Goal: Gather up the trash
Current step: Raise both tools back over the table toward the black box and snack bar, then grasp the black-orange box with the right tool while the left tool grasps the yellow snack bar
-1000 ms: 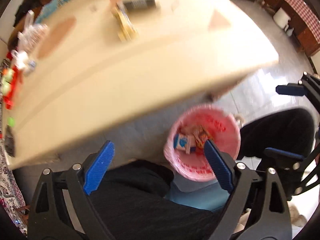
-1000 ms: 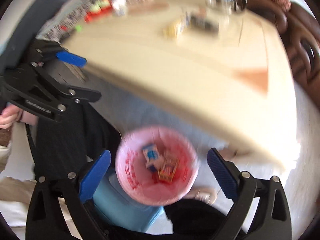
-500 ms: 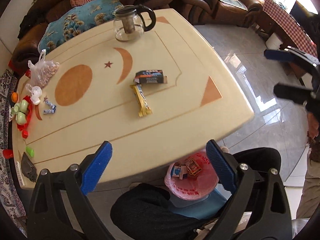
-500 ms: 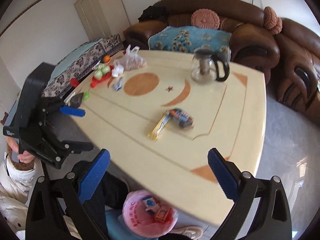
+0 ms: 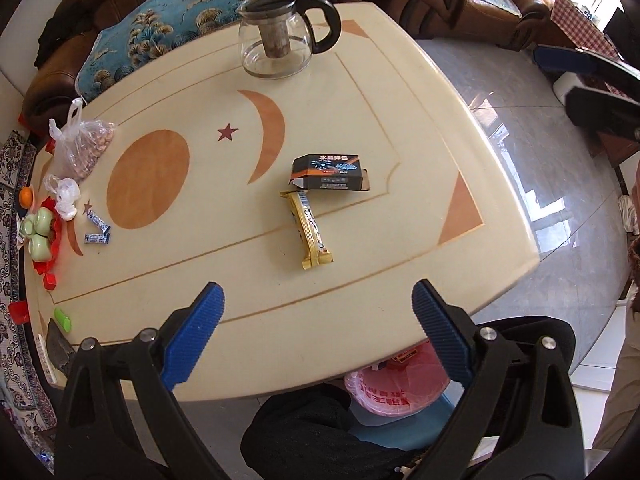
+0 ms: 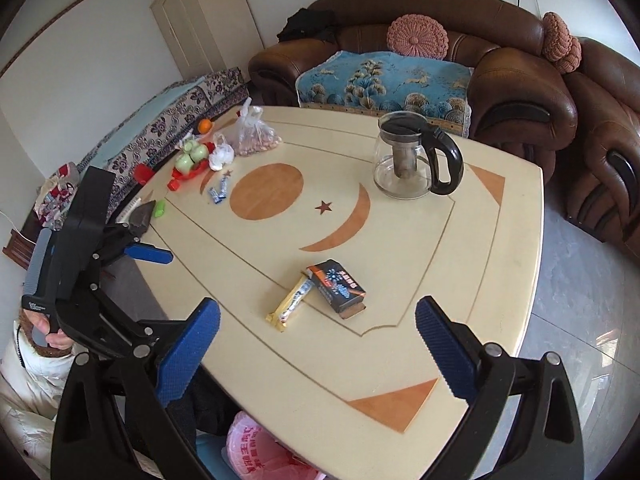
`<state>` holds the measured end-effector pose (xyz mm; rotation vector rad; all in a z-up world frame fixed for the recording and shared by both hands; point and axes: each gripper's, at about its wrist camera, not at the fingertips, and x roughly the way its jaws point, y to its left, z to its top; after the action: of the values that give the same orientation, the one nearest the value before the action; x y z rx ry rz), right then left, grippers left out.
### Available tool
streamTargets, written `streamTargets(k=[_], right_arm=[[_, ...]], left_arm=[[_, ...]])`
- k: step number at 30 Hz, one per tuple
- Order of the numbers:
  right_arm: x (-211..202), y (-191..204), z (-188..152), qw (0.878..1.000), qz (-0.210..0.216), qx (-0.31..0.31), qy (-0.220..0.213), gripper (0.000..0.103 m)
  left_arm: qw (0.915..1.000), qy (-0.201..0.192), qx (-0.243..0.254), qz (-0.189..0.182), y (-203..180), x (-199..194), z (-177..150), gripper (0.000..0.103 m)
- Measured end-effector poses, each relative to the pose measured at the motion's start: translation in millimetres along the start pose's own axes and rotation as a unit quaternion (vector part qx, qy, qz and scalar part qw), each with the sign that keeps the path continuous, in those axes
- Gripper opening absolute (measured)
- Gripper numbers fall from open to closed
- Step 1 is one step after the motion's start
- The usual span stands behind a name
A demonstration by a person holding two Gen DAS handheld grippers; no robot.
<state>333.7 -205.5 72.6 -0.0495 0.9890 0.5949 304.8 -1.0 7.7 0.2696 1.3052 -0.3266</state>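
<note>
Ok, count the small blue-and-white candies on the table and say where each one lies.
2. One candy lies near the table's left edge, beside the orange oval inlay; the other candy sits just nearer the camera. More may hide among the clutter there.

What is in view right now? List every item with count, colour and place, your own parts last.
table: one, cream with orange inlays, centre.
glass teapot: one, clear with black handle, far end of table.
black box: one, black with orange flap, mid-table.
snack bar wrapper: one, gold, touching the box's near corner.
bag of nuts: one, clear plastic, left edge.
small candies: two, blue and white, left side.
green fruit on red tray: several, left edge.
trash bin: one, pink liner, under the near table edge.
sofa: brown leather, behind table.
left tool: open, empty.
right tool: open, empty.
</note>
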Motion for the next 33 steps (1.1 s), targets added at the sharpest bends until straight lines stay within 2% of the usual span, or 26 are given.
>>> streamTargets(k=[11,21,33], right_arm=[[97,-30,18,0.997,0.007,-0.009,0.08,0.096],[200,-27,16,0.983,0.01,-0.063,0.17,0.096],[291,-21,6,0.967,0.005,-0.105,0.23,0.096]], left_arm=[[0.9994,0.034,-0.003,0.002,5,77,21,0.093],[0.9968,0.08,-0.007,0.005,11,149,28,0.092],[0.9955,0.084,-0.039,-0.018,25,183,30,0.092]])
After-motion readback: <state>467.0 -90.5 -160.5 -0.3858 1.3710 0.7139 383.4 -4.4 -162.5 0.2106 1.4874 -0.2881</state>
